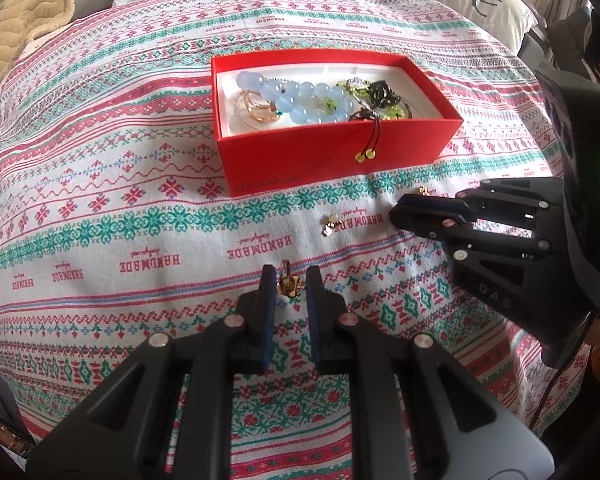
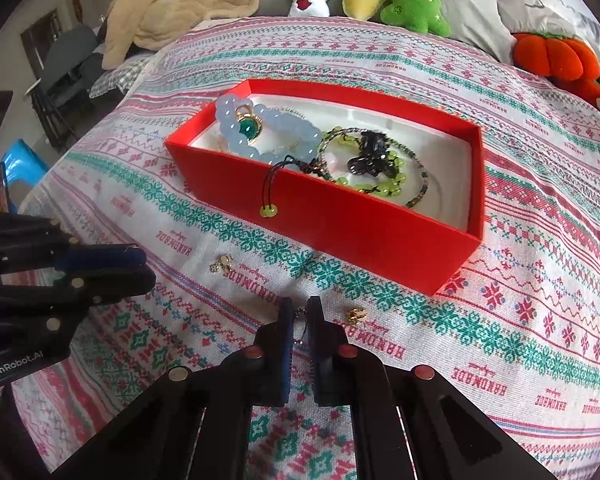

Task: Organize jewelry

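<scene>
On the bed, the red box [image 2: 340,216] sits open on the patterned cloth [image 1: 100,200], a little past both claws. Inside it, at about 10 o'clock, lies a pale blue bead bracelet [image 2: 236,128] with a gold ring [image 2: 249,124] bearing a green stone on top. Toward 3 o'clock sit a green bead bracelet [image 2: 396,178] and a dark tangled piece [image 2: 370,156], too knotted to make out. A dark cord [image 2: 269,184] hangs over the box's near wall.

The left claw [image 1: 291,280] is clenched on a small gold ring [image 1: 288,282]. Its fingers hide the sides of the ring, so its form is hard to read. The ring is low over the cloth; I cannot tell whether it touches.

The right claw [image 2: 299,308] has its fingers nearly together, pinching a thin silvery chain [image 2: 299,314]. Only a few links show in the narrow gap, and the rest is hidden behind the pads.

Two small gold pieces lie loose on the cloth before the box: one [image 2: 357,314] just at 3 o'clock of the right claw, the other [image 2: 221,265] between the claws. Both are too small to name, earrings perhaps.

Plush toys [image 2: 414,4] line the far edge of the bed, partly cut off in the left view.
</scene>
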`<act>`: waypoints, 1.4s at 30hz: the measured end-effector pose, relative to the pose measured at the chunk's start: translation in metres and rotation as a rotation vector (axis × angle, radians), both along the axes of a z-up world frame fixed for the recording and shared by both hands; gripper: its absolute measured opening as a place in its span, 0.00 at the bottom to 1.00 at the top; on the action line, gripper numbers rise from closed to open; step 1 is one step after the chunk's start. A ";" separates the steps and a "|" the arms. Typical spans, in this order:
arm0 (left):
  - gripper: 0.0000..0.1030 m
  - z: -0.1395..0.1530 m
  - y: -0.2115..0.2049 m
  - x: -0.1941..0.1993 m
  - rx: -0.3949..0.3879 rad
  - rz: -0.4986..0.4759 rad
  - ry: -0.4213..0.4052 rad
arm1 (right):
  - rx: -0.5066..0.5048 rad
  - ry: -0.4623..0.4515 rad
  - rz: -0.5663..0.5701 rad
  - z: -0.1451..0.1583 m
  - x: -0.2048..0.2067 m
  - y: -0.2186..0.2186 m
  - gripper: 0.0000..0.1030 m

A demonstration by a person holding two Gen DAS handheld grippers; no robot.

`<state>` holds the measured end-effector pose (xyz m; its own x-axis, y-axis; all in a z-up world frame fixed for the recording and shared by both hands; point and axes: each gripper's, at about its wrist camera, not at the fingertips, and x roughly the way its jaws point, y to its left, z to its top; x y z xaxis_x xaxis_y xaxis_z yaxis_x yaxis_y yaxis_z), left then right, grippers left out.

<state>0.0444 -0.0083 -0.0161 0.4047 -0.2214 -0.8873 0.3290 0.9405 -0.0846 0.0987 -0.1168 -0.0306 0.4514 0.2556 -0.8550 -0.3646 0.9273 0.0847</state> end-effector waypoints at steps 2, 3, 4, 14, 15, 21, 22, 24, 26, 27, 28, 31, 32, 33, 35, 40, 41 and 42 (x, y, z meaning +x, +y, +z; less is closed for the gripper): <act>0.16 0.002 0.002 0.001 -0.006 0.010 -0.014 | 0.012 -0.008 -0.004 0.005 -0.002 -0.003 0.06; 0.16 0.003 0.003 0.001 -0.008 0.012 -0.017 | 0.020 -0.013 -0.007 0.008 -0.002 -0.005 0.06; 0.16 0.004 0.003 0.000 -0.010 0.013 -0.019 | 0.027 -0.017 -0.010 0.011 -0.002 -0.006 0.05; 0.16 0.009 0.008 0.000 -0.022 0.026 -0.031 | 0.078 -0.044 -0.029 0.024 -0.007 -0.013 0.10; 0.16 0.008 0.007 -0.001 -0.019 0.023 -0.029 | 0.075 -0.037 -0.027 0.021 -0.008 -0.012 0.12; 0.16 0.006 0.005 -0.001 -0.014 0.014 -0.022 | -0.013 0.003 0.008 0.001 -0.009 0.004 0.13; 0.16 0.006 0.005 -0.001 -0.014 0.014 -0.022 | -0.024 0.007 0.007 -0.002 -0.009 0.006 0.13; 0.16 0.006 0.005 -0.001 -0.014 0.014 -0.021 | -0.034 0.005 0.009 -0.004 -0.008 0.008 0.14; 0.16 0.005 0.005 -0.001 -0.015 0.014 -0.019 | -0.046 -0.002 0.014 -0.005 -0.008 0.011 0.19; 0.16 0.005 0.005 -0.001 -0.015 0.012 -0.019 | -0.051 -0.006 0.017 -0.005 -0.009 0.013 0.21; 0.16 0.005 0.005 -0.001 -0.015 0.012 -0.018 | -0.053 -0.009 0.021 -0.004 -0.009 0.014 0.35; 0.16 0.004 0.005 -0.001 -0.014 0.011 -0.017 | -0.068 -0.048 0.030 -0.004 -0.017 0.019 0.51; 0.16 0.004 0.006 -0.002 -0.014 0.011 -0.017 | -0.079 -0.046 0.033 -0.005 -0.017 0.020 0.51; 0.16 0.004 0.006 -0.002 -0.015 0.011 -0.017 | -0.077 -0.041 0.031 -0.007 -0.015 0.021 0.51; 0.16 0.004 0.006 -0.002 -0.015 0.011 -0.017 | -0.068 -0.039 0.024 -0.009 -0.013 0.020 0.50; 0.16 0.002 0.005 -0.001 -0.011 0.011 -0.015 | -0.091 -0.053 0.019 -0.011 -0.005 0.021 0.32; 0.16 0.002 0.004 -0.001 -0.010 0.011 -0.014 | -0.095 -0.055 0.020 -0.012 -0.005 0.021 0.24; 0.16 0.001 0.004 -0.001 -0.010 0.012 -0.013 | -0.097 -0.053 0.024 -0.012 -0.005 0.021 0.21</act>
